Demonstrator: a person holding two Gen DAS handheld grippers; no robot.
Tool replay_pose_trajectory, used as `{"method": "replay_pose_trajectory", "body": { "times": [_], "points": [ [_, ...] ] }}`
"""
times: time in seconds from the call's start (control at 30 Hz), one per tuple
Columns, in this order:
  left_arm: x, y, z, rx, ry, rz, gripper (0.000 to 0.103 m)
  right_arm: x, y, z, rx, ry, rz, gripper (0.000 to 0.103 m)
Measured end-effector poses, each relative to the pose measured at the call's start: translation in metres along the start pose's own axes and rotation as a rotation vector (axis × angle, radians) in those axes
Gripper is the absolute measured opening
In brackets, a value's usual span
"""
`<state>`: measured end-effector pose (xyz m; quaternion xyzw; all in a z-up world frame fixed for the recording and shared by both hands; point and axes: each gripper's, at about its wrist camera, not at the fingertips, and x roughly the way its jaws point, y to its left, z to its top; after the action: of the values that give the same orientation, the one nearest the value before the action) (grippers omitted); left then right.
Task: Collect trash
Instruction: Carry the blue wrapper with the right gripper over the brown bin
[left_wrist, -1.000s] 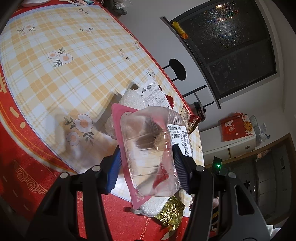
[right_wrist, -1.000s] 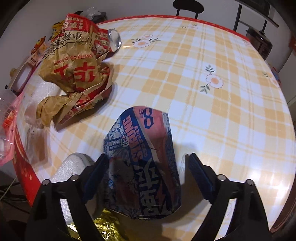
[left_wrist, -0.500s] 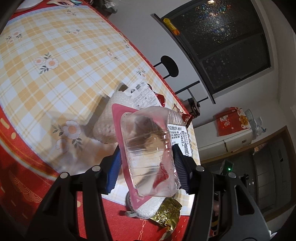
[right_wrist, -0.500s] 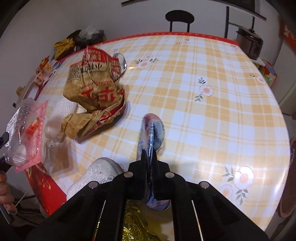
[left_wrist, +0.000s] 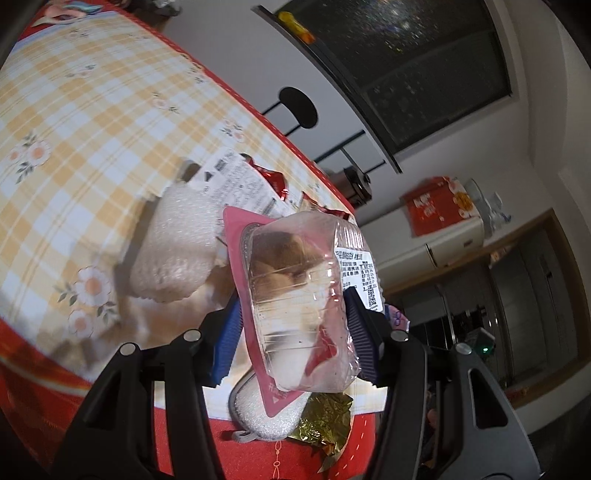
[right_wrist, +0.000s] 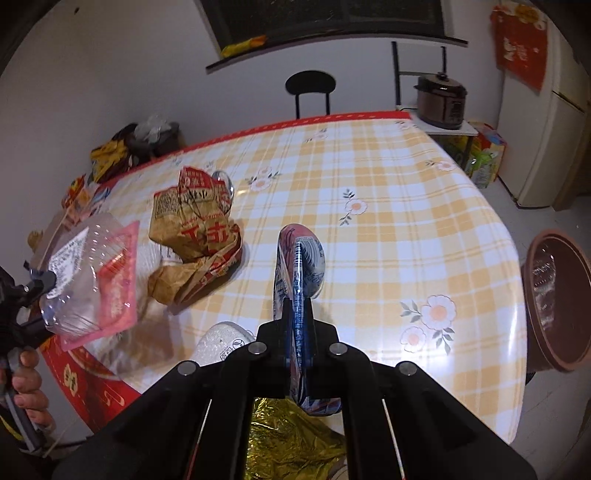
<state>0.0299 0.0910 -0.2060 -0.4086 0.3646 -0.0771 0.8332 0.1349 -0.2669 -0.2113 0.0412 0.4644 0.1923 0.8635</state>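
My left gripper (left_wrist: 293, 301) is shut on a clear plastic food box (left_wrist: 299, 295) with a pink film lid, held above the table's near edge. The right wrist view shows that box (right_wrist: 81, 273) at far left, with a person's hand (right_wrist: 26, 384) below it. My right gripper (right_wrist: 298, 314) is shut on a flattened blue and pink snack wrapper (right_wrist: 301, 258), lifted clear of the checked tablecloth (right_wrist: 388, 221). A crumpled brown paper bag (right_wrist: 195, 229) lies on the table to the left of the wrapper.
A white bubble-wrap pouch (left_wrist: 173, 251), a printed label (left_wrist: 236, 184) and gold foil (right_wrist: 280, 443) lie near the table edge. A brown round bin (right_wrist: 557, 295) stands on the floor to the right. A black chair (right_wrist: 310, 88) and a rice cooker (right_wrist: 439, 99) are beyond the table.
The right gripper closed on the snack wrapper and rose with it, so the table looks farther off. The left gripper shifted and rolled a little, still holding the box.
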Motion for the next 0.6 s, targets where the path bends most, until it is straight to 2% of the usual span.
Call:
{"method": "replay_pose_trajectory", "body": {
  "times": [0.27, 0.6],
  "points": [
    [0.024, -0.014, 0.005, 0.09, 0.074, -0.049, 0.055, -0.034, -0.002, -0.016, 0.071, -0.074, -0.063, 0.006],
    [0.053, -0.051, -0.001, 0.152, 0.115, -0.085, 0.055, -0.06, -0.041, -0.03, 0.165, -0.129, -0.099, 0.007]
  ]
}}
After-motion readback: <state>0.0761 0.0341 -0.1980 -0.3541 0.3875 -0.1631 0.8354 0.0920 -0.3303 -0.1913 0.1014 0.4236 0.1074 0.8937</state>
